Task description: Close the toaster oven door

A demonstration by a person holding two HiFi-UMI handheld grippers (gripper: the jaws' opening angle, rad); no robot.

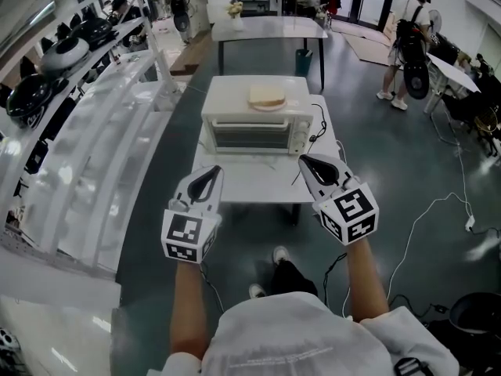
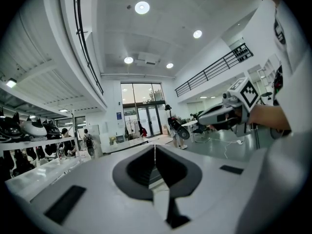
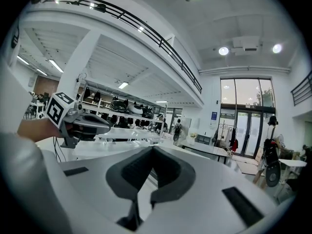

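The white toaster oven (image 1: 258, 128) stands on a small white table (image 1: 243, 185), and its glass door (image 1: 252, 136) looks closed flat against the front. A slice of bread (image 1: 267, 96) lies on a plate on the oven's top. My left gripper (image 1: 213, 169) and right gripper (image 1: 302, 160) hover side by side over the table's near edge, short of the oven, touching nothing. Both are shut with nothing between the jaws. The left gripper view (image 2: 154, 147) and the right gripper view (image 3: 152, 147) aim up into the hall, each catching the other gripper at its side.
A long white shelf unit (image 1: 86, 131) with dark helmets runs along the left. A larger table (image 1: 270, 30) and a blue bin (image 1: 303, 59) stand behind the oven. A person (image 1: 403, 45) stands at the right, and cables (image 1: 438, 210) trail across the floor.
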